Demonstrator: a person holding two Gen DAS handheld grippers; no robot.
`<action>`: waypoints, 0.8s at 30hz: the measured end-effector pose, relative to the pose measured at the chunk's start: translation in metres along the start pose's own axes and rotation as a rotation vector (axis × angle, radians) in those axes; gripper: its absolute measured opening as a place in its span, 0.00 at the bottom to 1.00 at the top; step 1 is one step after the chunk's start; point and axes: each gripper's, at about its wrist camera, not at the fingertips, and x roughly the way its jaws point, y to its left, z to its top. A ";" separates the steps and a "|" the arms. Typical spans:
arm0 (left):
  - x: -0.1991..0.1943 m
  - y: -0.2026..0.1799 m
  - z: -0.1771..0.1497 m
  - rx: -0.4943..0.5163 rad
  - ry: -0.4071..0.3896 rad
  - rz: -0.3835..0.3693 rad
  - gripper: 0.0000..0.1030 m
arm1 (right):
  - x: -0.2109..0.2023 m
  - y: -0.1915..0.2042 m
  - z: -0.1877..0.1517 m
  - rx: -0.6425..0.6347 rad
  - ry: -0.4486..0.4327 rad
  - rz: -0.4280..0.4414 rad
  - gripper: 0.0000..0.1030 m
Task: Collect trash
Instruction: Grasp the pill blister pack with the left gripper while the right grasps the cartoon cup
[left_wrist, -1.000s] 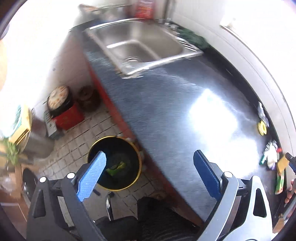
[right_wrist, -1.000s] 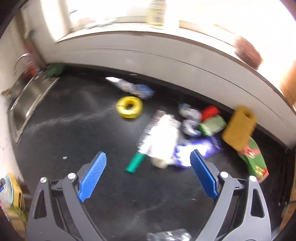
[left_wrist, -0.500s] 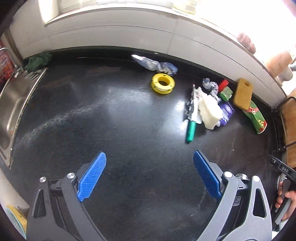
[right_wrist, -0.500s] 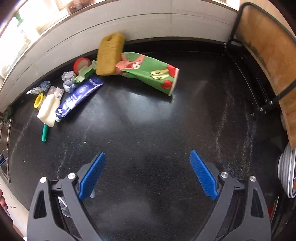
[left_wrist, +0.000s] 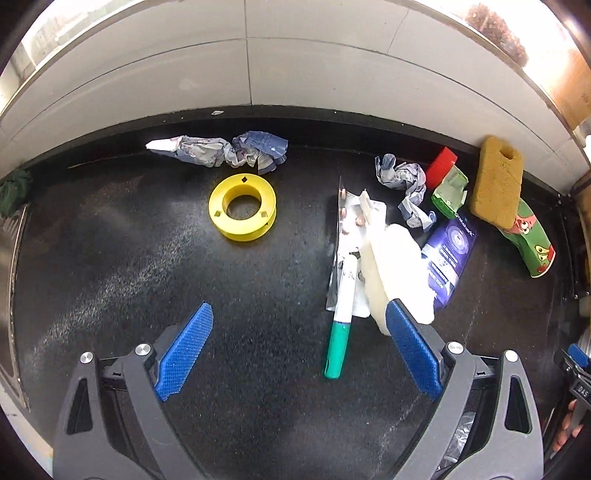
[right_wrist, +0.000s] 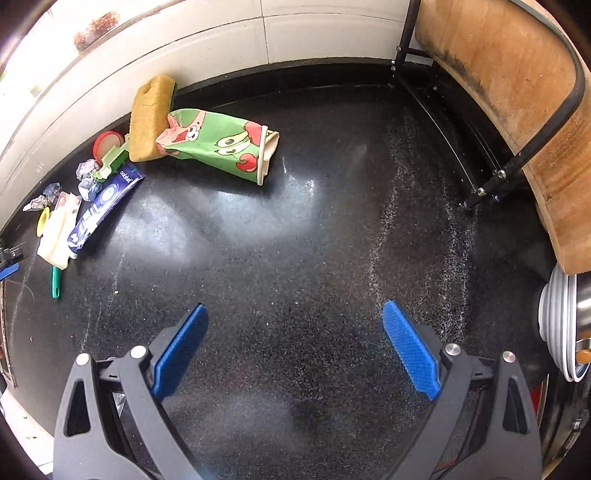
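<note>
Nearing the litter, the left gripper (left_wrist: 299, 343), wide open and empty, now sees the green-capped white pen (left_wrist: 341, 314) larger at one o'clock; the right gripper (right_wrist: 295, 349) still gapes empty over the black speckled countertop (right_wrist: 314, 240).

Each hand-held gripper has the same build. The left hand-held gripper (left_wrist: 299, 347) carries two flat blue fingers (left_wrist: 184, 350) with a fine cross-hatched texture, bolted to dark grey angular arms with triangular cut-outs and round silver screw heads. The right hand-held gripper (right_wrist: 291, 350) shows identical blue textured fingers (right_wrist: 410, 350), grey frame and silver screws.
</note>
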 end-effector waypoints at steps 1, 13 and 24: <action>0.005 -0.002 0.006 0.010 0.009 -0.003 0.89 | 0.001 0.001 0.005 -0.002 -0.003 0.003 0.90; 0.061 -0.005 0.047 0.011 0.104 -0.044 0.70 | 0.056 0.078 0.116 -0.382 -0.034 -0.077 0.90; 0.050 0.003 0.057 -0.024 0.045 -0.117 0.02 | 0.053 0.065 0.129 -0.373 -0.010 0.014 0.09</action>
